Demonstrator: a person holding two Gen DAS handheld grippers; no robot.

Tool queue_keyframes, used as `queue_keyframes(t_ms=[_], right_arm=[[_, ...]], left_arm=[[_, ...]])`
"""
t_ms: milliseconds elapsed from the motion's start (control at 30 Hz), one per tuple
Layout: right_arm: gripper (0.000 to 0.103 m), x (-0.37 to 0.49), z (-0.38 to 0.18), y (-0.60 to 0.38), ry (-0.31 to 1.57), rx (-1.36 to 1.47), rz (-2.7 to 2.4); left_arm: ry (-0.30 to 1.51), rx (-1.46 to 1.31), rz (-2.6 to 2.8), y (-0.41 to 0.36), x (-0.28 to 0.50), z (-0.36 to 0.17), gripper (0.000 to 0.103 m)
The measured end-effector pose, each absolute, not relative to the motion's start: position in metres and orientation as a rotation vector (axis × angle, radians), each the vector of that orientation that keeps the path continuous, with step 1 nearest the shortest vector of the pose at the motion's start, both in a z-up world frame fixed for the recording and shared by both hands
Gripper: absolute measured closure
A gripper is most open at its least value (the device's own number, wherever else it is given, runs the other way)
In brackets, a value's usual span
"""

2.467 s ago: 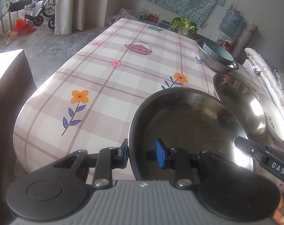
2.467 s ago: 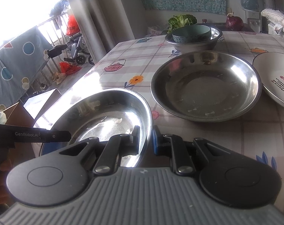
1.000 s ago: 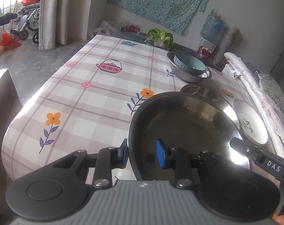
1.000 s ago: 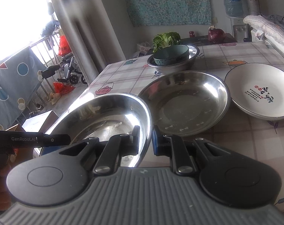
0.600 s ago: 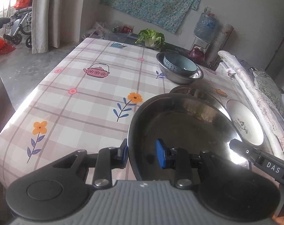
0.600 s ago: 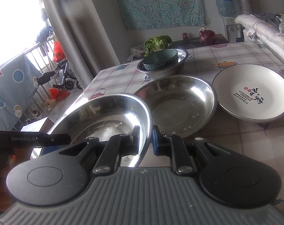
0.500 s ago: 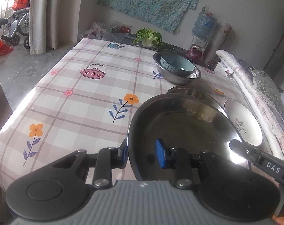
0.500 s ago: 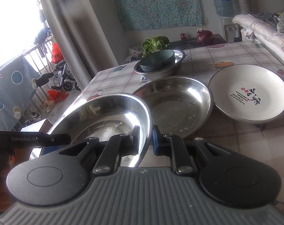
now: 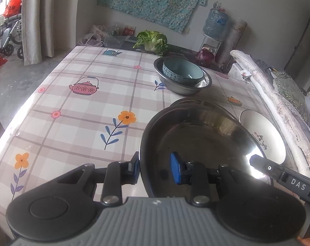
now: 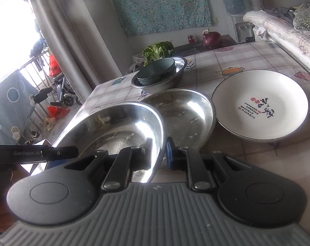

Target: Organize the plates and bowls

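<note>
Floral checked tablecloth (image 9: 77, 110), shiny steel basin (image 10: 122, 127), shallow, round

Held steel plate (image 9: 200, 135) hides second steel plate (image 9: 187, 100).

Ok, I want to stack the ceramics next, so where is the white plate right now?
The white plate lies flat on the table, at the right in the right wrist view, just right of the empty steel basin resting there and near the table's bedding-side edge.
</note>
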State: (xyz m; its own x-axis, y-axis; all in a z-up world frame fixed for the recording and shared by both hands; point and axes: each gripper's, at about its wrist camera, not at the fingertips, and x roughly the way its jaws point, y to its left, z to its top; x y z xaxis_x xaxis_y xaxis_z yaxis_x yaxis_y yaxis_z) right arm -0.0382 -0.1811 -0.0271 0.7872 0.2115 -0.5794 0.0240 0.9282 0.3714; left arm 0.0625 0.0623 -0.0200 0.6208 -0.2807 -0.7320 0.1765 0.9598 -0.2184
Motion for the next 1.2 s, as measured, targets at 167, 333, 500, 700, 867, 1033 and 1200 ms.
queue_keyframes(t_ms=[167, 333, 500, 700, 867, 1033, 1200], right_arm=[[0.089, -0.028, -0.033, -0.193, 0.671, 0.397, 0.089], [0.089, -0.015, -0.038, -0.209, 0.684, 0.417, 0.058], [0.089, 0.0, -0.044, -0.22, 0.713, 0.411, 0.028], [0.089, 0.011, -0.053, -0.226, 0.742, 0.41, 0.008], [0.089, 0.017, -0.055, -0.225, 0.752, 0.394, 0.003], [0.089, 0.02, -0.054, -0.223, 0.755, 0.375, -0.001], [0.089, 0.021, -0.053, -0.221, 0.759, 0.362, -0.003]], left_arm=[[0.861, -0.107, -0.273, 0.046, 0.078, -0.017, 0.072], [0.864, -0.084, -0.291, 0.025, 0.1, -0.015, 0.072], [0.88, -0.054, -0.292, 0.008, 0.118, -0.019, 0.072], [0.891, -0.012, -0.29, -0.003, 0.128, -0.025, 0.071], [0.905, 0.006, -0.278, -0.006, 0.133, -0.03, 0.07], [0.924, 0.014, -0.27, -0.007, 0.138, -0.036, 0.07], [0.934, 0.018, -0.265, -0.007, 0.139, -0.039, 0.07]])
